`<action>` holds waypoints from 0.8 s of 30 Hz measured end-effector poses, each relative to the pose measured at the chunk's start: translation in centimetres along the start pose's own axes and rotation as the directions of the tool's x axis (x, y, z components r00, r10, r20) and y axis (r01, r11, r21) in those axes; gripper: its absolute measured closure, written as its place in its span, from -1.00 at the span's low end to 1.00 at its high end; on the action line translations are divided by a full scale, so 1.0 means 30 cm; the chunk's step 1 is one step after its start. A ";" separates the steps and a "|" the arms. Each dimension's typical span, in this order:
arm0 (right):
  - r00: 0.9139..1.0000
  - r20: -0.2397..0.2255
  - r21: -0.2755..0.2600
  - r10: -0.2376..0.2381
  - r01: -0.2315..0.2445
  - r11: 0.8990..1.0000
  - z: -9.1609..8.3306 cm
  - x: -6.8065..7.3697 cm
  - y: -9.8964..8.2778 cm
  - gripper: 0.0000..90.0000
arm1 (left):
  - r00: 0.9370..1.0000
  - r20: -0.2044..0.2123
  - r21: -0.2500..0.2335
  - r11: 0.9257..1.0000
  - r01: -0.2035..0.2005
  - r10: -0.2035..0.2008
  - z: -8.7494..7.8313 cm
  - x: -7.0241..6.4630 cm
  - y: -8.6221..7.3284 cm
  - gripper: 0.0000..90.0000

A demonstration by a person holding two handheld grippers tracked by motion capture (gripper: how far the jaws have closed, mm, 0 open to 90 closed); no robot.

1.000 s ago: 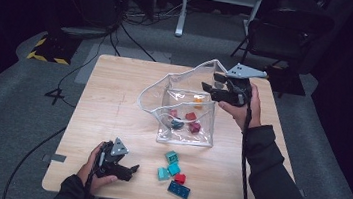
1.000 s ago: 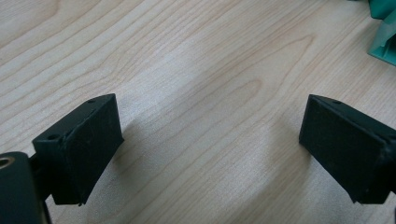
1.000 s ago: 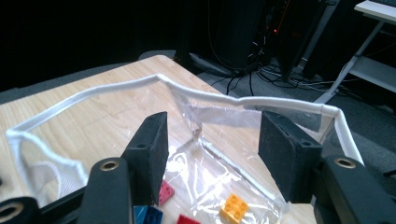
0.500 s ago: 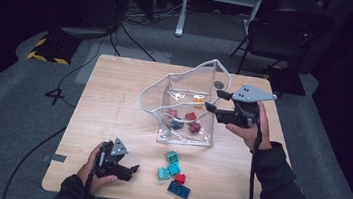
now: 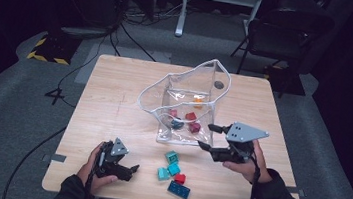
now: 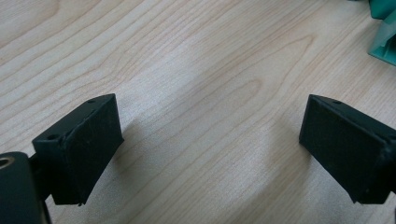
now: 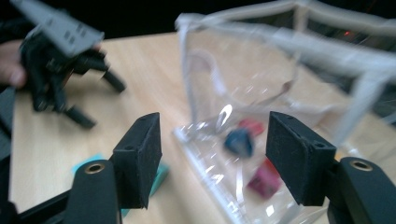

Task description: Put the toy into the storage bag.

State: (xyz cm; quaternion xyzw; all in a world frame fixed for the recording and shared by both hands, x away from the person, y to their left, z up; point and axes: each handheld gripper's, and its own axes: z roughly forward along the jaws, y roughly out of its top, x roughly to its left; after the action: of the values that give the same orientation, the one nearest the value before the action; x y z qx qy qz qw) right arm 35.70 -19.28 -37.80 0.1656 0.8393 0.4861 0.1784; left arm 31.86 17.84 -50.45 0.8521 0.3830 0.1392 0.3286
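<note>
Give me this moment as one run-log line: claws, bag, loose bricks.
left claw: open, empty, low over table | right claw: jaws just opening, empty, beside clear bag | bag: bricks inside | loose bricks: on table, untouched

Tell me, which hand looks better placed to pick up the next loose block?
Probably the right. The right hand-held gripper is open and empty beside the clear plastic pouch, just above the loose plastic blocks on the wooden table. The left hand-held gripper, also open, rests at the near edge.
</note>
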 end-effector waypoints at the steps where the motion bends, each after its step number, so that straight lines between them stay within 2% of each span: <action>1: 1.000 -0.011 0.013 0.000 0.000 1.000 0.007 0.012 -0.018 -0.19 | 1.000 0.000 0.000 1.000 0.000 0.000 0.000 0.000 0.000 -0.87; 6: 0.997 -0.077 0.048 0.005 -0.001 0.999 0.028 0.070 -0.095 -0.19 | 1.000 0.000 0.000 1.000 0.000 0.000 0.000 0.000 0.000 -0.87; 8: 0.992 -0.123 0.052 0.007 0.000 0.999 0.037 0.093 -0.123 -0.19 | 1.000 0.000 0.000 1.000 0.001 -0.001 0.000 0.000 0.000 -0.87; 11: 0.986 -0.168 0.082 -0.006 0.020 0.996 0.060 0.131 -0.154 -0.18 | 1.000 0.000 0.000 1.000 0.000 0.000 0.000 0.000 0.000 -0.87; 15: 0.973 -0.228 0.131 -0.034 0.065 0.989 0.097 0.177 -0.188 -0.17 | 1.000 0.000 0.000 1.000 0.000 0.000 0.000 0.000 0.000 -0.87; 17: 0.969 -0.243 0.143 -0.039 0.076 0.987 0.111 0.191 -0.197 -0.16 | 1.000 0.000 0.000 1.000 0.001 -0.001 0.000 0.000 0.000 -0.87; 21: 0.964 -0.265 0.144 -0.018 0.058 0.988 0.125 0.197 -0.205 -0.16 | 1.000 0.000 0.000 1.000 0.000 0.000 0.000 0.000 0.000 -0.87; 24: 0.956 -0.294 0.144 0.004 0.040 0.989 0.137 0.200 -0.216 -0.16 | 1.000 0.000 0.000 1.000 0.000 0.000 0.000 0.000 0.000 -0.87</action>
State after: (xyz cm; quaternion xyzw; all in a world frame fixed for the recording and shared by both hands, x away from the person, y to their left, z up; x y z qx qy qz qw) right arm 31.64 -16.51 -46.20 0.0967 0.8918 0.4399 0.0437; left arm 31.86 17.84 -50.45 0.8520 0.3832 0.1392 0.3285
